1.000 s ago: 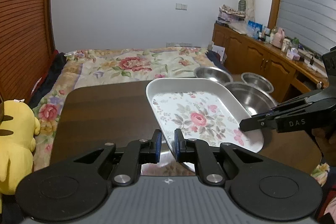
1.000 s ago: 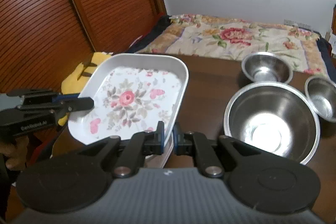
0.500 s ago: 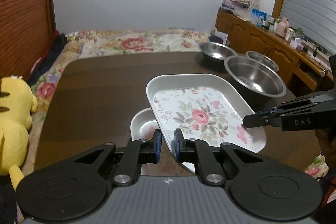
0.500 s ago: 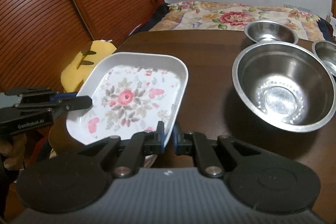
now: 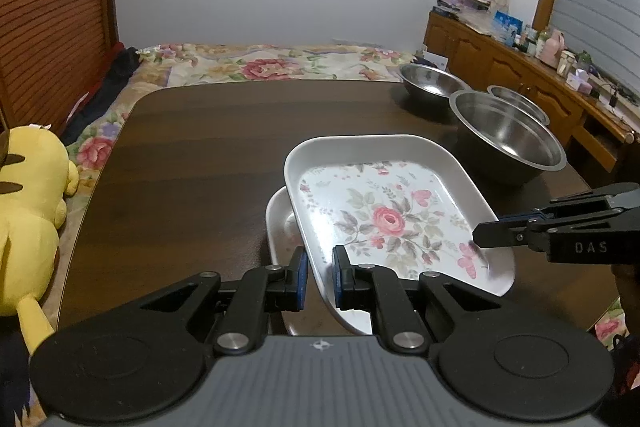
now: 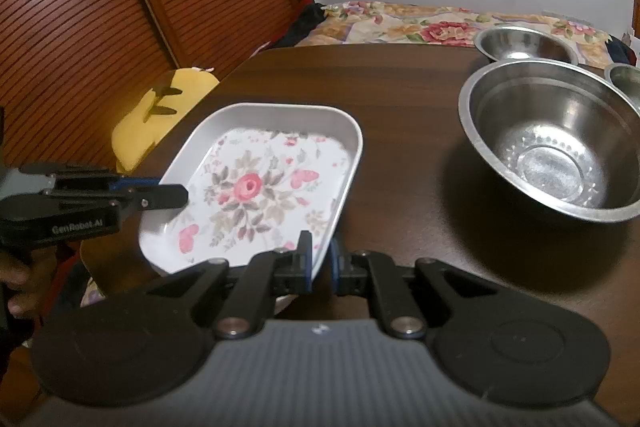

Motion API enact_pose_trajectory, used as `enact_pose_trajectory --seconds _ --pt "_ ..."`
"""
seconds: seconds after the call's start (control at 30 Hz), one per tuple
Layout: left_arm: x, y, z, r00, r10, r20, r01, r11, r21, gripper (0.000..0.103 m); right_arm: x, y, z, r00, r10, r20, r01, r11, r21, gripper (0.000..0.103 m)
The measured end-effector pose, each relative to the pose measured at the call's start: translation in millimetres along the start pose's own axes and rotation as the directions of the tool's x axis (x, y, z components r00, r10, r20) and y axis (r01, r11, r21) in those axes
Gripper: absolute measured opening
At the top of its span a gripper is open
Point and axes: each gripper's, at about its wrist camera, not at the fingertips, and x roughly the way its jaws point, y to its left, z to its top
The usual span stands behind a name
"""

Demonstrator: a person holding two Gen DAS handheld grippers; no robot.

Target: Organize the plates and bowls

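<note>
A white rectangular plate with a rose print (image 5: 384, 215) (image 6: 256, 187) hangs just above the dark wooden table (image 5: 192, 155). My left gripper (image 5: 320, 277) is shut on its near left rim. My right gripper (image 6: 320, 265) is shut on the opposite rim, and shows at the right of the left wrist view as well, right gripper (image 5: 480, 233). A second white plate (image 5: 278, 223) lies on the table directly under the held one, mostly hidden. Three steel bowls stand at the right: a large bowl (image 5: 508, 139) (image 6: 556, 143), a medium bowl (image 5: 432, 83) (image 6: 524, 45) and a small bowl (image 5: 520, 103).
A yellow plush toy (image 5: 28, 211) (image 6: 156, 111) sits off the table's left edge. A bed with a floral cover (image 5: 272, 63) lies beyond the far edge. A wooden sideboard (image 5: 528, 75) with clutter runs along the right wall, and slatted wooden doors (image 6: 120, 7) stand on the left.
Both grippers have come down with the floral plate, which now sits low over the second white plate. The bowls appear higher in both views.
</note>
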Motion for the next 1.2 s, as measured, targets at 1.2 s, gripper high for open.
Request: enact_pose_trajectory --seconds 1.2 --pt "3.0 -5.0 -6.9 0.991 0.118 0.067 -0.121 0.992 0.046 0.024 -5.1 17.6 -31.7 0.975 -0.062 0.213 0.077 0.995 -0.063 0.015"
